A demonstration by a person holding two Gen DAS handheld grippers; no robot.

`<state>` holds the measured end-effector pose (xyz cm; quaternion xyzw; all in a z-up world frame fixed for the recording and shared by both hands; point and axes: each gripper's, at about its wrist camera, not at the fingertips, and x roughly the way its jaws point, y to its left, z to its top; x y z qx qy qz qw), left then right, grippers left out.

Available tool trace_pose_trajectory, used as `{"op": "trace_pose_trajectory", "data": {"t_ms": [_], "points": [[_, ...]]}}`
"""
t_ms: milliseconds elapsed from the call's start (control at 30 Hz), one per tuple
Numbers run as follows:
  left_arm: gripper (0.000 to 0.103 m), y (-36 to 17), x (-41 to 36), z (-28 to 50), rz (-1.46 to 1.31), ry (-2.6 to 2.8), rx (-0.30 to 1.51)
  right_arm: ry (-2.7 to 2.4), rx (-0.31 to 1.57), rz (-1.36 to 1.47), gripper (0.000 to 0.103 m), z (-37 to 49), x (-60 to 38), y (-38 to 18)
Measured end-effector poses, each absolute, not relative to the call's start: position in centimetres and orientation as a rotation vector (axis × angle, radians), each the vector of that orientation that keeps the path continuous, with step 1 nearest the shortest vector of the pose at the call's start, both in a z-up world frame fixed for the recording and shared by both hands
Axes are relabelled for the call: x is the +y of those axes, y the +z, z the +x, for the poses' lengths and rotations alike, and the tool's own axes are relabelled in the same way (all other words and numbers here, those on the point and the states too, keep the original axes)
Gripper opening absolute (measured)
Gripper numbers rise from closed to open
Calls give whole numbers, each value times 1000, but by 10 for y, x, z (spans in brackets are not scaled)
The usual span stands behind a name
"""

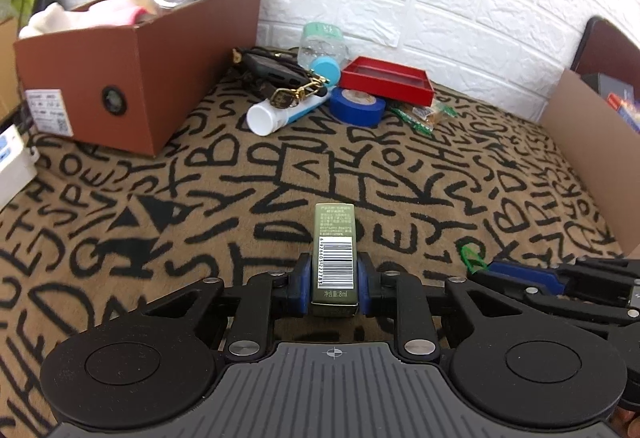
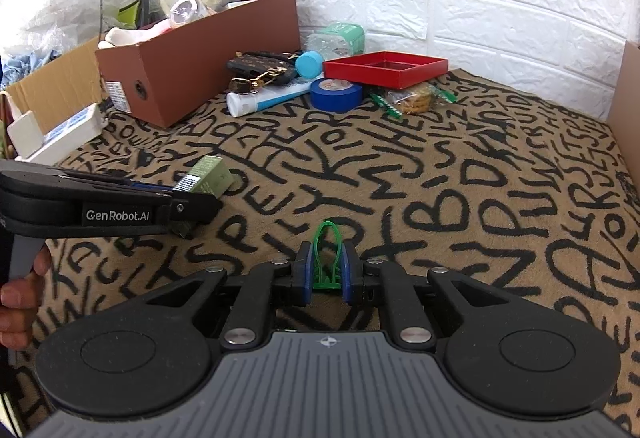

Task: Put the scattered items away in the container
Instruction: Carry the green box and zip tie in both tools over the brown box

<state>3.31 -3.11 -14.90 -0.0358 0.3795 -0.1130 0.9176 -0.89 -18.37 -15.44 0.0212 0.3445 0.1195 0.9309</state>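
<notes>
Green, slim carton (image 1: 334, 258) points straight ahead lengthwise, clamped in the left hand-held gripper (image 1: 334, 278); right hand-held gripper (image 2: 327, 272) pinches a green plastic clip (image 2: 327, 258), loop forward.

Black tool (image 2: 327, 274), blue pads (image 2: 304, 272), silver screws

Olive-green carton (image 1: 334, 254), green clip (image 2: 327, 262), tan rug (image 2: 440, 197) (black lettering).
</notes>
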Motion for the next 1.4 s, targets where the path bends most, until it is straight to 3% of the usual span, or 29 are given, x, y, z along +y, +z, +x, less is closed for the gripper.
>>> {"op": "trace_pose_trajectory", "data": {"t_ms": [467, 933, 1400], "points": [[21, -100, 1, 0, -116, -226, 656, 410, 628, 62, 16, -22, -150, -98], [21, -25, 78, 45, -213, -111, 486, 563, 454, 7, 16, 46, -83, -14], [21, -36, 126, 145, -285, -24, 510, 602, 461, -130, 16, 138, -12, -41]]}}
